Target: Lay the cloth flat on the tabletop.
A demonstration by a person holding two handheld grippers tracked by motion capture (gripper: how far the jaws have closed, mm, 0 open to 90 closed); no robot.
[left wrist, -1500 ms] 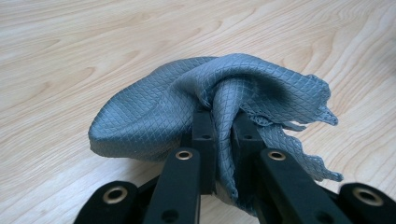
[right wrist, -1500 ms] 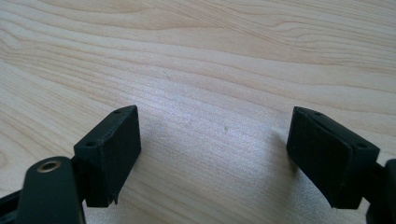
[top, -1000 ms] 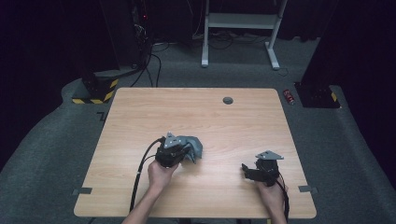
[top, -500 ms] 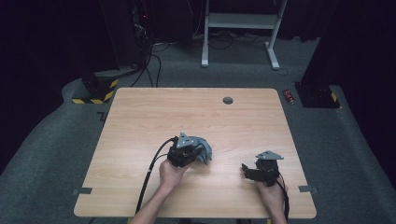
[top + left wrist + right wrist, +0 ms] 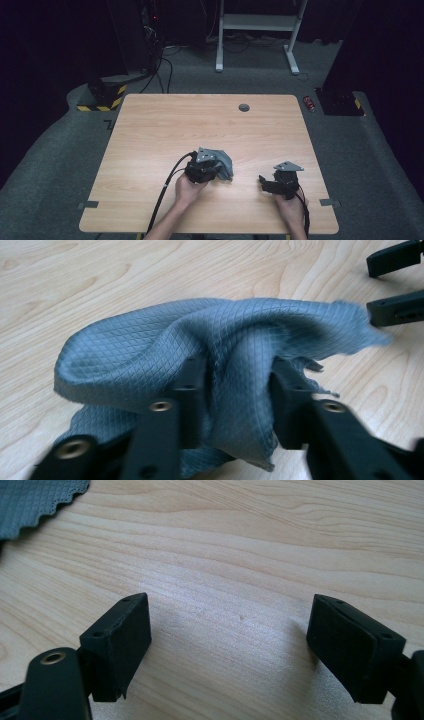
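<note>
The left gripper point(image 5: 220, 172) stands low over the near middle of the table point(image 5: 150, 130), with a grey quilted cloth point(image 5: 210, 355) bunched between its jaws. Those jaws have just been opening; in the left gripper view a fold of cloth hangs loosely in the gap between the pads, so this reads as a release that lets the cloth settle onto the wood. The cloth lies crumpled, its long axis running across the jaws, with a frayed corner reaching towards the right gripper point(image 5: 264, 184). That gripper rests well apart on its right, jaws wide over bare wood with nothing between them, likely waiting to take that corner.
</note>
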